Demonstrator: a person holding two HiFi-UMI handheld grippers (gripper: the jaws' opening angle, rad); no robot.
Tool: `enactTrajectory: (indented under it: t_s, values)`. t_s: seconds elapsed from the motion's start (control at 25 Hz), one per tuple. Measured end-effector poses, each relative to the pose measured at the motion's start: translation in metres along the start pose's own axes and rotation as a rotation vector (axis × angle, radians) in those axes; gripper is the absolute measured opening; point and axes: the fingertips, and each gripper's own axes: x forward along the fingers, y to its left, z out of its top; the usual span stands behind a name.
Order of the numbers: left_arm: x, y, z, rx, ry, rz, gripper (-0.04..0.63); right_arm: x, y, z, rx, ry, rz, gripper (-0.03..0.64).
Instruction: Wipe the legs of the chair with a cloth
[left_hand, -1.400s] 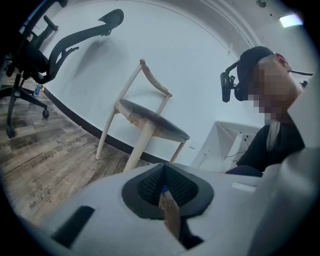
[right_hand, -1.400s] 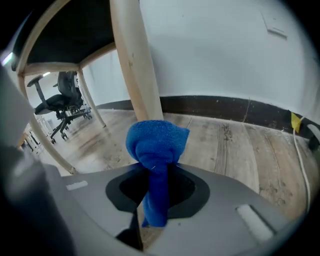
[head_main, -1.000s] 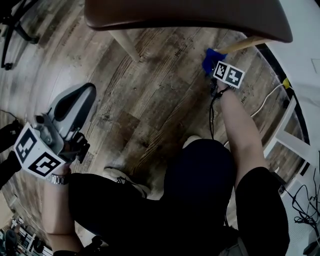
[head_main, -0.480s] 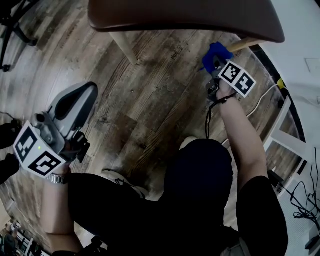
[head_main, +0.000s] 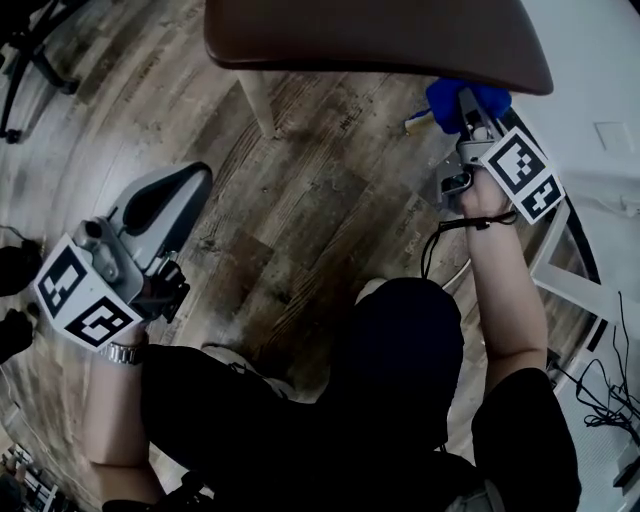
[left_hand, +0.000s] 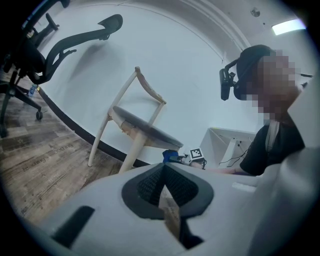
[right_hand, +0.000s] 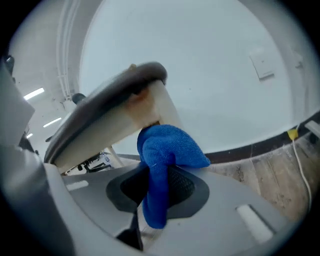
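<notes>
L gripper (left_hand: 162, 169), low left in head view: jaws together, empty, well apart from chair. R gripper (right_hand: 159, 180) clamps blue cloth (right_hand: 167, 145), bunched vs. top of leg (right_hand: 167, 107) just under seat (head_main: 380, 40), upper right. Leg slants down-left from jaws; R is prob. the one to stroke along it.

Person: black short-sleeved top (head_main: 522, 400), black trousers (head_main: 290, 410), pale shoes (head_main: 243, 354), a metal-link wristwatch (head_main: 122, 353) on the left wrist, and a black head-mounted camera rig (left_hand: 239, 75). Left gripper (head_main: 185, 185) and right gripper (head_main: 468, 100): pale grey moulded shells with dark ribbed pads (left_hand: 150, 185), each bearing a white marker cube (head_main: 82, 300) printed with black squares. One thin black cable (head_main: 432, 250) runs from the right gripper.
</notes>
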Motion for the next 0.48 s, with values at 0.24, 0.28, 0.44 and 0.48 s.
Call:
enactTrajectory:
  t_s: [0.24, 0.28, 0.44, 0.48]
  values:
    - [-0.002, -0.004, 0.008, 0.002, -0.027, -0.009, 0.005, -0.023, 0.021, 0.02, -0.165, -0.063, 0.007, 0.087]
    - [-0.002, -0.007, 0.01, 0.006, -0.03, -0.014, 0.005, -0.028, 0.025, 0.02, -0.188, -0.07, 0.015, 0.086]
    - [-0.004, -0.011, 0.011, 0.02, -0.031, -0.018, 0.005, -0.033, 0.06, 0.008, -0.273, -0.067, 0.096, 0.087]
    - [-0.005, -0.011, 0.011, 0.017, -0.034, -0.015, 0.005, -0.032, 0.073, 0.002, -0.295, -0.055, 0.129, 0.087]
